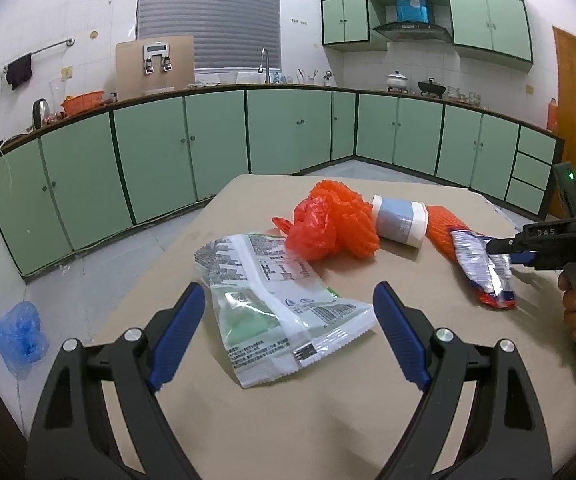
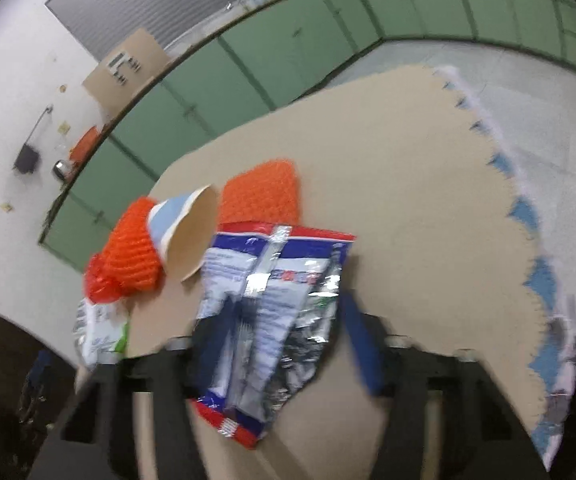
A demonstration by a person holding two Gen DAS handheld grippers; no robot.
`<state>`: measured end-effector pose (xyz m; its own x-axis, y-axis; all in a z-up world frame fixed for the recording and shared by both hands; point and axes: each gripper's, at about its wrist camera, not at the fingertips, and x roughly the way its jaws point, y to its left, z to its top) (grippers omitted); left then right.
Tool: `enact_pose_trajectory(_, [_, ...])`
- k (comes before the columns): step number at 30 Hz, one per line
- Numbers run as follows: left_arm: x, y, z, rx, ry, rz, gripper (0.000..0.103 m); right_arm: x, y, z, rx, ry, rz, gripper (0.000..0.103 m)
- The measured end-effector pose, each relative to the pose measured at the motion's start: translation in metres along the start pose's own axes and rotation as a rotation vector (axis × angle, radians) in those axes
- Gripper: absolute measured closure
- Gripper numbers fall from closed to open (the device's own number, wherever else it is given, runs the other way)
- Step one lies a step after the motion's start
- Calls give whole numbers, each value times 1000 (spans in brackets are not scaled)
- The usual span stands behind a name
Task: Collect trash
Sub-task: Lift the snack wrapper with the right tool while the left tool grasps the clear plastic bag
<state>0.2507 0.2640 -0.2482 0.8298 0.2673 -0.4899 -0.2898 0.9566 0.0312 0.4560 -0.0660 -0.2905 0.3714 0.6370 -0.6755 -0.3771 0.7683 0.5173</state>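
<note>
A: State of left gripper [image 1: 290, 286]?

B: Wide open, holding nothing. Hovering low over table [image 1: 328, 420], pouch [image 1: 272, 320] lying flat between and just beyond the fingers.

A: Right gripper [image 2: 278, 312]?

B: Jaws apart, foil wrapper [image 2: 272, 300] between them, draped over 1 finger. Blurred view, but pads don't look clamped on it. Calling it not yet gripped.

A: Handling of the wrapper?

B: Probably near weightless. Thin crinkled foil film, shiny, slick, silver inside, red-blue-white print. Far end resting on net [image 2: 260, 192]. Likely to slip from a flat pinch, so better to bite a crumpled fold or the crimped red end seam. Not fragile, so a hard squeeze looks fine.

A: Pouch?

B: Clear and white plastic film, green patches, printed text, serrated seal edges. Empty by the look, light, floppy. Best hold likely the near sealed edge, where the layers are stiffest. Flat middle hard to pick off the table.

A: Rest of the trash?

B: Mid-table, a tight cluster. Paper cup [image 1: 398, 220] on its side, blue band, thin wall, crushable, so rim grip. Orange bag [image 1: 312, 228], soft bunched film, touching mesh ball [image 1: 348, 216], springy foam netting. Either easy to grab anywhere.
</note>
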Motion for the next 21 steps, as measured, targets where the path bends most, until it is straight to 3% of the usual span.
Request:
enact_pose_trajectory(2, [0, 2, -1, -4, 4, -2, 20, -2, 6, -2, -30, -12, -7, 100])
enact_pose_trajectory(3, [0, 2, -1, -4, 4, -2, 20, -5, 7, -3, -34, -21, 0, 103])
enact_pose_trajectory(9, [-2, 1, -6, 2, 34, -19, 20, -33, 23, -8, -50, -90, 39, 103])
enact_pose_trajectory(18, [26, -7, -23, 63, 195, -1, 20, -57, 35, -19, -68, -129, 51, 103])
enact_pose_trajectory(21, [25, -15, -20, 94, 184, -9, 20, -57, 36, -19, -75, -135, 48, 103])
